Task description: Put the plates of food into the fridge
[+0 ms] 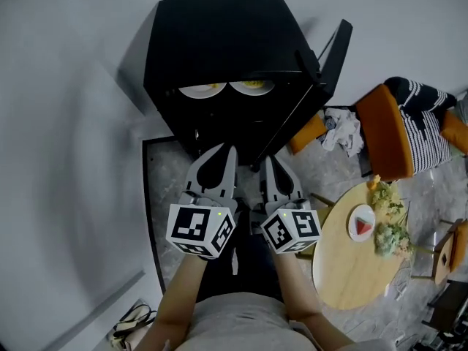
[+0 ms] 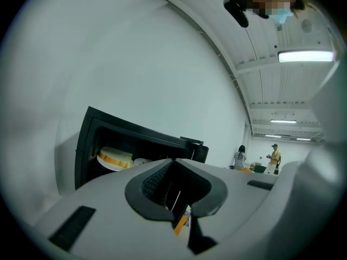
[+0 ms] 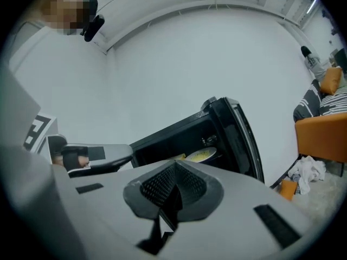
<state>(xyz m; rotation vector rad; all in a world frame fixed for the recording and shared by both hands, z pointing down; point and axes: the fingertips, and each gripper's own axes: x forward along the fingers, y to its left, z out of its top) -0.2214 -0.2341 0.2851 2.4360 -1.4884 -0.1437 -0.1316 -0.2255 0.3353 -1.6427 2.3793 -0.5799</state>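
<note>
A black fridge (image 1: 219, 42) stands against the wall with its door (image 1: 327, 61) swung open to the right. Two white plates of yellow food sit side by side on its shelf, the left plate (image 1: 202, 89) and the right plate (image 1: 252, 86). The left plate (image 2: 115, 158) shows in the left gripper view, the right plate (image 3: 200, 155) in the right gripper view. A third plate (image 1: 361, 222) with a red piece lies on the round wooden table (image 1: 351, 269). My left gripper (image 1: 225, 151) and right gripper (image 1: 269, 161) hang side by side before the fridge, both shut and holding nothing.
Leafy greens (image 1: 387, 236) lie on the table beside the plate. An orange chair (image 1: 386, 134) with a striped cloth (image 1: 424, 112) stands at the right, and a white rag (image 1: 344, 131) lies on the floor by the door. Two people (image 2: 257, 157) stand far off.
</note>
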